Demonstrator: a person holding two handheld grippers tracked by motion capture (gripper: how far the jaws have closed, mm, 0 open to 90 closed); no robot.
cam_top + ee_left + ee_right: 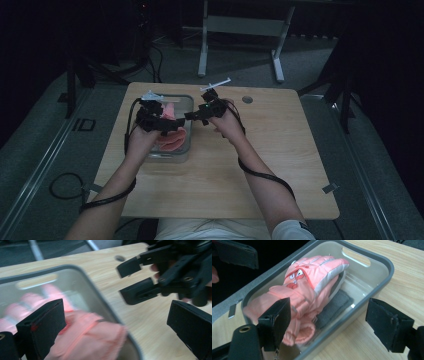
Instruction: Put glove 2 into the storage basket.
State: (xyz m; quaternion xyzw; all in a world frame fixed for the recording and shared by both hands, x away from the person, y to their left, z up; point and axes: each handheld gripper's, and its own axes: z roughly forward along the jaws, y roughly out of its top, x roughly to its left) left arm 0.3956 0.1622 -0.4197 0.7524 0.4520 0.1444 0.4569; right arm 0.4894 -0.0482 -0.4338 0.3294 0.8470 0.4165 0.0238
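A: What sort of place is this?

B: A lab or recording studio. Black curtains close off the top and both sides of the frame.

A: What else?

B: A bare wooden table [280, 165] stands on grey carpet [45, 150], cables [65, 187] trail at lower left, and a metal table frame [240, 30] stands at top centre.

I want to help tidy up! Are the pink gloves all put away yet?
Looks nearly done: the pink gloves lie inside the clear bin on the table. Nothing is in hand; the left tool and right tool both stand open, holding nothing. One cuff seems to hang over the rim, so tucking it in may be left.
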